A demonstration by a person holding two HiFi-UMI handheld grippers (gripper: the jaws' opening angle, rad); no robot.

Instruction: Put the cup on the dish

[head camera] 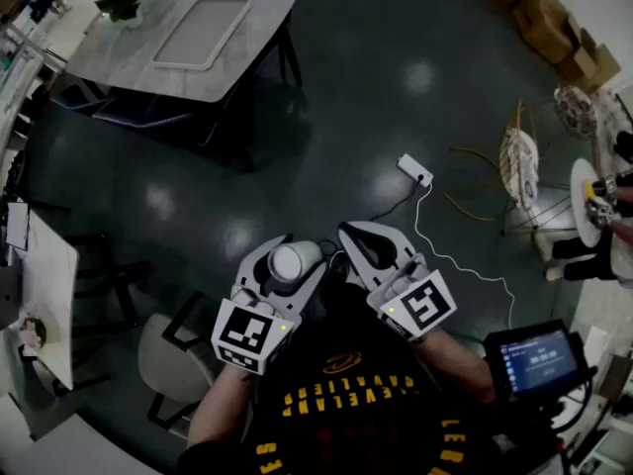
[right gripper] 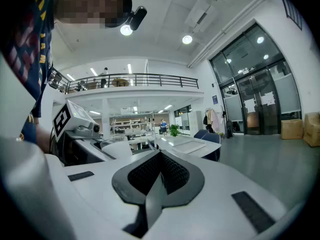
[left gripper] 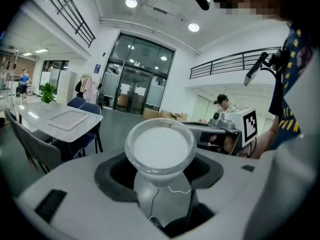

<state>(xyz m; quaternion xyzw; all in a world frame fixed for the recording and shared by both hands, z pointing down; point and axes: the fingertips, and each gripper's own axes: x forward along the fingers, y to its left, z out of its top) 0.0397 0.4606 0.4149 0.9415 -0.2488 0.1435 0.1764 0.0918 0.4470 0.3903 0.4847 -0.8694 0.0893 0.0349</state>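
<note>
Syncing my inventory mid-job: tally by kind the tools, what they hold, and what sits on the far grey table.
Tools: 2, left tool and right tool
Cup: 1
Tray: 1
Potted plant: 1
Total: 5

At lower centre the cup (head camera: pixel 288 263) sits in the left tool (head camera: pixel 303 250), the right tool (head camera: pixel 345 231) just right of it. The upper-left counter (head camera: pixel 111 59) carries a tray (head camera: pixel 201 32) and a plant (head camera: pixel 121 0).

Cup (head camera: pixel 289 262): one. Tongs: two, left tongs (head camera: pixel 302 251), right tongs (head camera: pixel 346 231). Tray (head camera: pixel 203 30): one. Potted plant (head camera: pixel 121 0): one.
</note>
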